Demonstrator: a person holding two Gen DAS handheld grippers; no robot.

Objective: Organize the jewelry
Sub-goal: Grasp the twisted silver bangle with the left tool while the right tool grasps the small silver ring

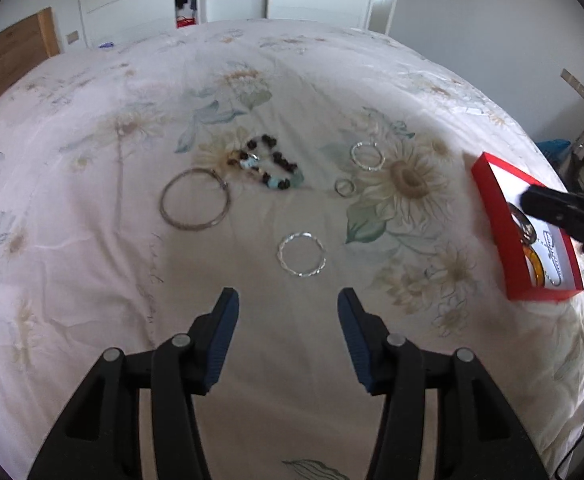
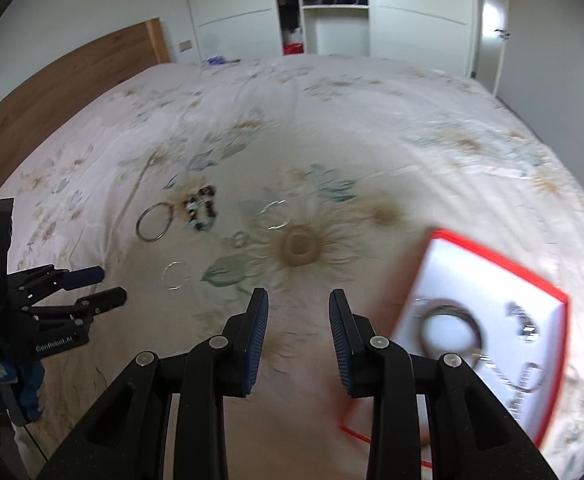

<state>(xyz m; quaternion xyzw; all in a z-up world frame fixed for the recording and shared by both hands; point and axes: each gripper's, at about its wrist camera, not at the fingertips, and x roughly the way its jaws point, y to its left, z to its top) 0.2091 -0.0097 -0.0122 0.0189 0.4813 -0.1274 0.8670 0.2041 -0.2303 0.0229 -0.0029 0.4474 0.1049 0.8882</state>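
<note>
Loose jewelry lies on the floral bedspread: a large silver bangle (image 1: 195,198), a dark and turquoise beaded bracelet (image 1: 270,164), a twisted silver bangle (image 1: 302,253), a silver bracelet (image 1: 367,155) and a small ring (image 1: 345,187). A red box (image 1: 492,216) with a white lining at the right holds an amber bangle (image 1: 534,266) and chains. My left gripper (image 1: 288,312) is open and empty, just short of the twisted bangle. My right gripper (image 2: 298,308) is open and empty, left of the box (image 2: 492,264). It also shows over the box in the left wrist view (image 1: 532,200).
The bed's wooden headboard (image 2: 72,80) runs along the left. A white wardrobe (image 2: 332,12) with hanging clothes stands beyond the bed. The bed's right edge lies just past the red box. The left gripper also shows at the left in the right wrist view (image 2: 104,286).
</note>
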